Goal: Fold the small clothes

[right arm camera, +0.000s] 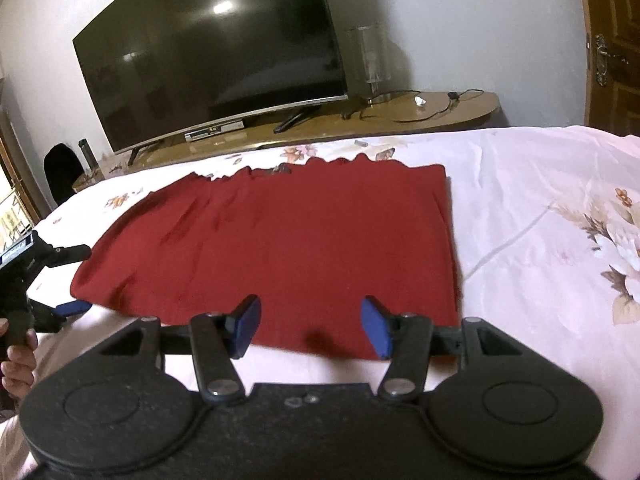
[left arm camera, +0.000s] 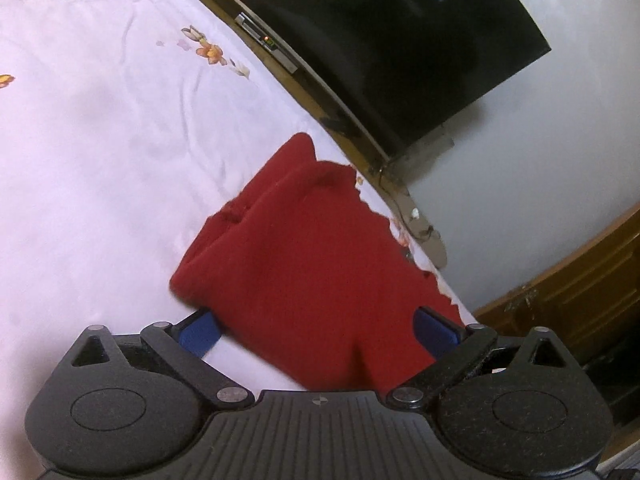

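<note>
A folded red garment (right arm camera: 272,248) is laid flat on the bed (right arm camera: 520,240). The right claw (right arm camera: 312,326) is held apart above its near edge. The left claw (left arm camera: 316,326) is likewise held apart, nothing being clamped.

No lettering, brand, number or sign can be read anywhere in either wrist view. A small light label on the black body of the left tongs (right arm camera: 60,280), seen at the left edge of the right wrist view, is too blurred to make out. The set-top box (right arm camera: 214,133) under the dark television (right arm camera: 208,52) shows only a tiny lit display in the left wrist view, with no digits legible.
</note>
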